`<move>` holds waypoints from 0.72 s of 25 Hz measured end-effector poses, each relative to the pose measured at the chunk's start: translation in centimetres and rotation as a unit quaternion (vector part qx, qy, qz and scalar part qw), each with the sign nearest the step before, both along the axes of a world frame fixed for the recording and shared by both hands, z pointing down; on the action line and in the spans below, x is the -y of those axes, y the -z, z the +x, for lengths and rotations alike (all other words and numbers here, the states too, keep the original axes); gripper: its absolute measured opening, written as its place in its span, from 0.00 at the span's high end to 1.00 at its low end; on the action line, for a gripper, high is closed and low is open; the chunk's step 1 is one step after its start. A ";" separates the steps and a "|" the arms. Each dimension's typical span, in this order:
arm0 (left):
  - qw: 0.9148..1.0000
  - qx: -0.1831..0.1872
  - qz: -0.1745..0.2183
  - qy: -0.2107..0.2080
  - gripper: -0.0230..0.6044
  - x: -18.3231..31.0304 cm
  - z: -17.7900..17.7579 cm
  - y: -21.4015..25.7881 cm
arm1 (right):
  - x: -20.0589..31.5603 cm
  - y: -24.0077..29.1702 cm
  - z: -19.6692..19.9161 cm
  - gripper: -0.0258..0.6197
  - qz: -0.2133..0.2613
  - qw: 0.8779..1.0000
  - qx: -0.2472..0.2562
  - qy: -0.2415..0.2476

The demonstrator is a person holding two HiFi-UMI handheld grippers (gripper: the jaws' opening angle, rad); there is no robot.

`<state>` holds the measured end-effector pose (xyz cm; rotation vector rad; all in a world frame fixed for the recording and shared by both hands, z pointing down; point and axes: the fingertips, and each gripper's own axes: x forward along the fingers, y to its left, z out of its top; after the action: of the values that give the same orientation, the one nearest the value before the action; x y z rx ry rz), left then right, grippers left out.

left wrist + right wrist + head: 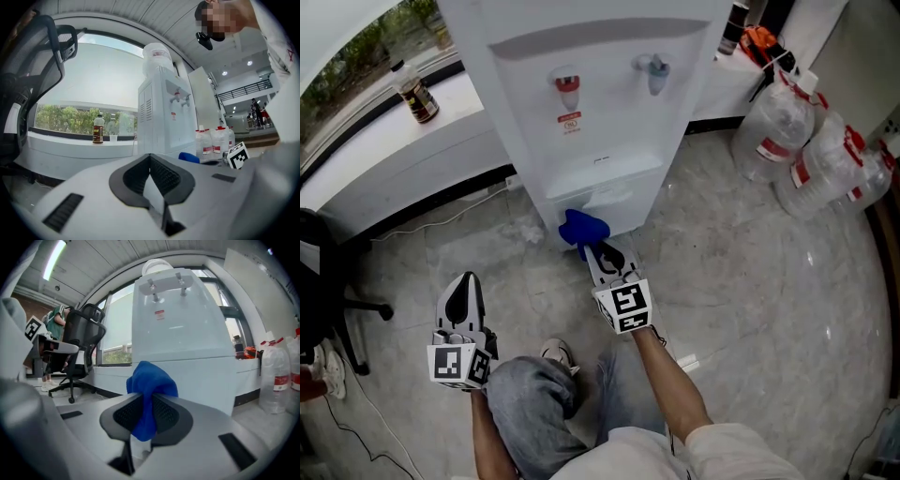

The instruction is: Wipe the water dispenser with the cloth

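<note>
The blue cloth (581, 228) sits bunched at the foot of the water dispenser (581, 112), near the middle of the head view. It is clamped between the jaws of the right gripper (598, 253). Whether it touches the white panel is hard to tell. The dispenser's top is cut off at twelve o'clock. At eight o'clock the left gripper (466, 286) has its jaws pressed together on nothing. Water jugs (811, 150) crowd two o'clock.

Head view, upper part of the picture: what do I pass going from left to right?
Brown bottle on the sill → the water dispenser's red tap → its blue tap → clear water jugs on the floor.
</note>
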<state>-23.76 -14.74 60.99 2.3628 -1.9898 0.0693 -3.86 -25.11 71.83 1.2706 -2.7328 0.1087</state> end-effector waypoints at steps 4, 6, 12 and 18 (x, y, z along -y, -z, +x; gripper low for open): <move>1.000 0.016 0.012 -0.006 0.94 -0.1 -0.4 0.0 | -2.0 -1.6 -6.2 0.86 -0.018 0.998 0.006 0.054; 1.000 0.015 0.012 -0.002 0.94 -0.1 -0.6 0.3 | -2.2 -2.6 -8.1 0.86 -0.025 0.997 0.003 0.070; 1.000 0.011 0.008 0.014 0.94 -0.1 -1.3 0.6 | 0.6 -4.3 -8.3 0.86 -0.036 0.998 0.001 0.055; 1.000 0.015 0.007 0.007 0.94 0.4 -1.1 0.2 | 4.1 -4.9 -3.1 0.86 -0.034 0.999 -0.009 0.003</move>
<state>-24.85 -15.17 60.84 2.3695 -2.0270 0.0896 -6.91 -29.17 76.72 1.2393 -2.6931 0.1869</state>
